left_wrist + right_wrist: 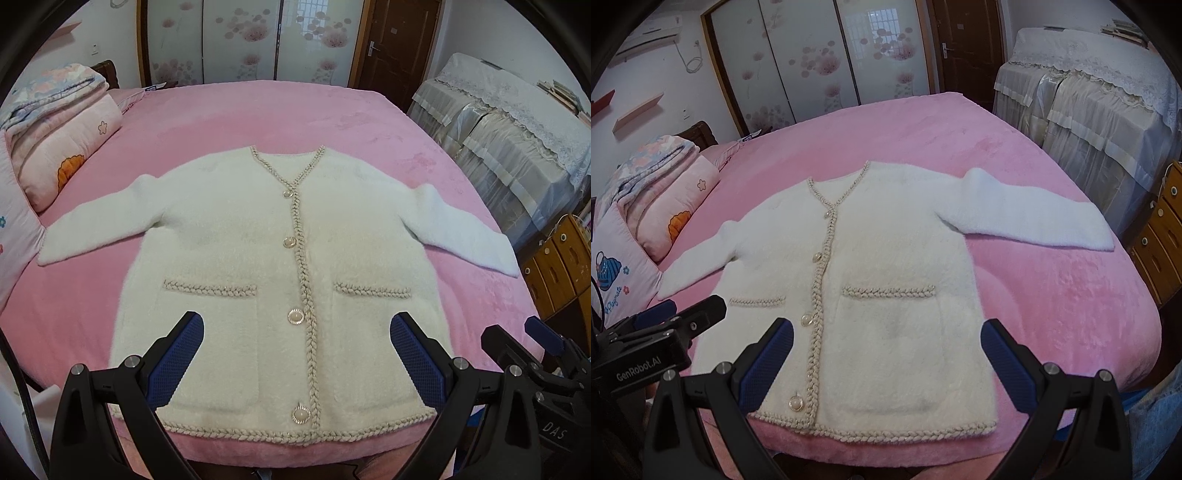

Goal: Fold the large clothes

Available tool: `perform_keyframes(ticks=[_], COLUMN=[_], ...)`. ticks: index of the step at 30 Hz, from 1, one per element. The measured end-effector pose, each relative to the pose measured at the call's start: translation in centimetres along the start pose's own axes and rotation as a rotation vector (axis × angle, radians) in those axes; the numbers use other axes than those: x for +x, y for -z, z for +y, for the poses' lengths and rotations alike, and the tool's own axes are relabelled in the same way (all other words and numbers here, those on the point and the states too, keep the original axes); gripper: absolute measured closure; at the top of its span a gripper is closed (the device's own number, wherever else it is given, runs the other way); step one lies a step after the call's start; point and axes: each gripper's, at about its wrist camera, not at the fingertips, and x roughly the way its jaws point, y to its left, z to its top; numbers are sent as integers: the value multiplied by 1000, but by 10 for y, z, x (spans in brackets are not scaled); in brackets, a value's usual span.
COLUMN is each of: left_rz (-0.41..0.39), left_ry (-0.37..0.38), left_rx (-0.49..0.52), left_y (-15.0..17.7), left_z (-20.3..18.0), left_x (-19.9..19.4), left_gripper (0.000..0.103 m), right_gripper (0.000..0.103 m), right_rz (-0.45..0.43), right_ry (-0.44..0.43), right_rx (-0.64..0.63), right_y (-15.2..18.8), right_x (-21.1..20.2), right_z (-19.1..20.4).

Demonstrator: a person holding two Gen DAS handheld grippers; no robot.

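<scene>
A fluffy white cardigan (pixel 236 236) lies spread flat, front up and buttoned, on the pink bedspread (pixel 332 118), both sleeves stretched out to the sides. Its braided beige hem runs along the bed's near edge, right under both tools. The left gripper (pixel 296 354) hovers above the lower front with its blue-padded fingers (pixel 177 362) wide apart and holding nothing; the button placket passes between them. The right gripper (pixel 887 360) hangs just beside it, over the right pocket (pixel 890 332), its fingers spread too and empty. Beyond the left gripper's side, folded quilts (pixel 62 122) are stacked near the headboard. Past the right gripper stands a lace-covered cabinet (pixel 1100 92).
</scene>
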Motion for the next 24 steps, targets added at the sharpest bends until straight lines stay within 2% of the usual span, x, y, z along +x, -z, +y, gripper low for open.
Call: perform_keyframes(ticks=[7, 12, 16, 21, 24], left_rz=[-13, -56, -104, -147, -189], left_ry=[-39, -53, -57, -27, -41], left_rx=[24, 74, 123, 159, 204], left_y=[-32, -65, -91, -124, -141], left_z=[-19, -39, -60, -86, -108], left_x=[17, 26, 29, 35, 40], left_gripper=[3, 3, 3, 3, 3], right_gripper=[1, 1, 1, 1, 1], right_rz=[-75, -136, -190, -243, -263], right_ry=[27, 5, 54, 108, 144], right_rx=[-38, -8, 3, 38, 61], right_y=[-32, -56, -77, -96, -106], right_x=[3, 2, 2, 5, 13], right_z=[-13, -35, -54, -82, -104])
